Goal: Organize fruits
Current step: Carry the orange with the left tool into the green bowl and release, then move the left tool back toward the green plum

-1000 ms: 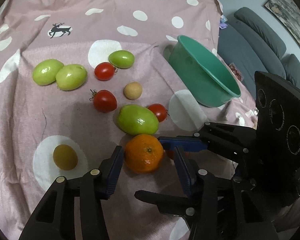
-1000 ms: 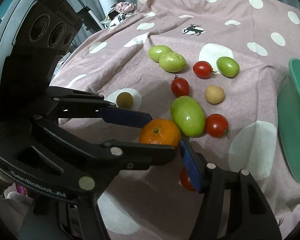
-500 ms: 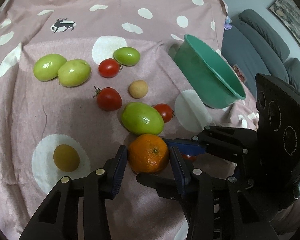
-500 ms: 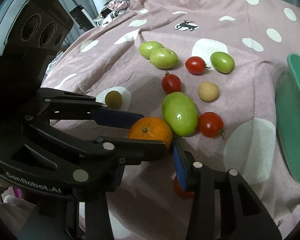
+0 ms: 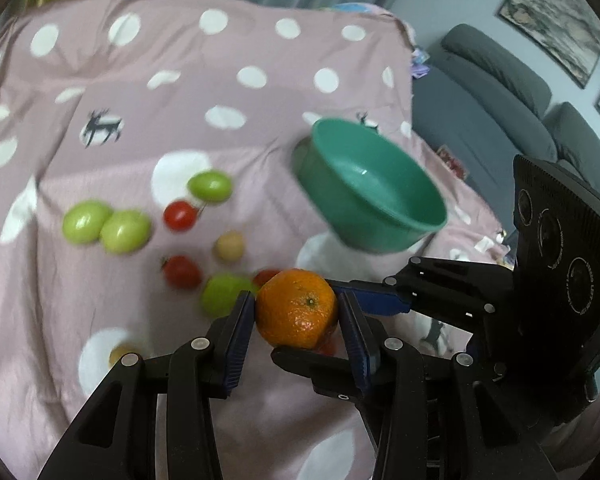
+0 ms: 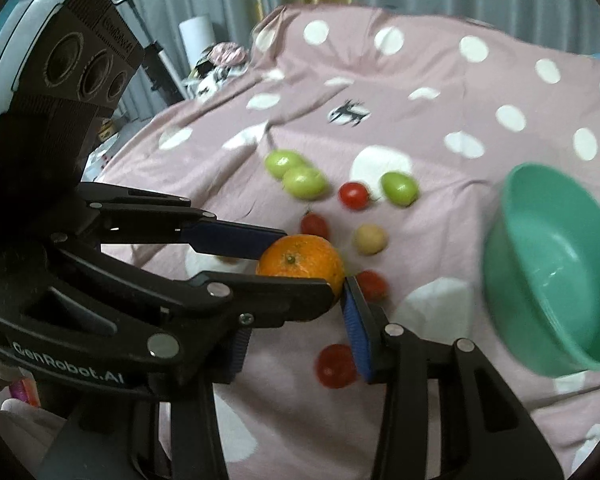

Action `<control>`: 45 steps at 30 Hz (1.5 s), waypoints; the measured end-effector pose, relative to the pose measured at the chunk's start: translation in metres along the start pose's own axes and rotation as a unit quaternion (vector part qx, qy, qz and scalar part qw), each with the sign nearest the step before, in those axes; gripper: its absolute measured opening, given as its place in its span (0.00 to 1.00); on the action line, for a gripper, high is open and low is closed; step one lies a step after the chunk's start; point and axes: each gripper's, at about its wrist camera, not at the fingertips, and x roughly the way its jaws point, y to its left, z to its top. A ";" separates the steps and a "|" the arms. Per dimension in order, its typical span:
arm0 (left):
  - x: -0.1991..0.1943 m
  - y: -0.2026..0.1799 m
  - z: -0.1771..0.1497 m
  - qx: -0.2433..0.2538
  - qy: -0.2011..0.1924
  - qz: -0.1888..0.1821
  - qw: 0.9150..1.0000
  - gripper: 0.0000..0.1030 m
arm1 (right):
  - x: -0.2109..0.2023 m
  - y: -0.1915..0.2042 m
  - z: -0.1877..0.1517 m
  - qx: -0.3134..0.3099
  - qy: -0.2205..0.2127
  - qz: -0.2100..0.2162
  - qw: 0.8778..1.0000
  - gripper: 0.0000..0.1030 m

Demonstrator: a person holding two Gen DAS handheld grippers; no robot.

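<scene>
My left gripper [image 5: 296,312] is shut on an orange [image 5: 296,308] and holds it above the pink spotted cloth [image 5: 140,80]. The orange also shows in the right wrist view [image 6: 300,262], between the left gripper's blue pads [image 6: 236,240]. My right gripper [image 6: 296,320] is open; the left gripper's lower finger crosses in front of it, and its right finger [image 6: 356,332] stands beside the orange. The green bowl [image 5: 372,188] stands to the right [image 6: 548,264]. Green fruits [image 5: 108,226], red tomatoes [image 5: 180,216] and a tan fruit [image 5: 229,246] lie on the cloth.
A red tomato [image 6: 336,366] lies under my right gripper. A brownish fruit [image 5: 120,354] lies on a white spot at lower left. A grey sofa [image 5: 500,92] stands beyond the cloth's right edge. Clutter and a white roll [image 6: 196,36] stand at the back left.
My left gripper closed on the orange and lifted it off the cloth. Both cameras rose and tilted up, so the bowl and fruits sit lower in view.
</scene>
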 end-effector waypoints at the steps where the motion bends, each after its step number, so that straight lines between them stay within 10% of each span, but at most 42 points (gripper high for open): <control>1: 0.001 -0.006 0.005 0.008 -0.003 0.000 1.000 0.42 | -0.004 -0.004 0.001 0.001 -0.005 -0.005 1.000 0.42; 23: 0.098 -0.079 0.086 0.071 0.015 -0.071 0.995 0.42 | -0.045 -0.123 -0.010 0.088 -0.058 -0.109 0.988 0.42; 37: 0.111 -0.080 0.086 0.073 0.025 -0.050 0.996 0.42 | -0.028 -0.136 -0.017 0.109 -0.043 -0.119 0.986 0.53; 45: 0.081 -0.073 0.085 0.067 -0.011 -0.021 0.997 0.76 | -0.047 -0.121 -0.015 0.092 -0.062 -0.145 0.983 0.67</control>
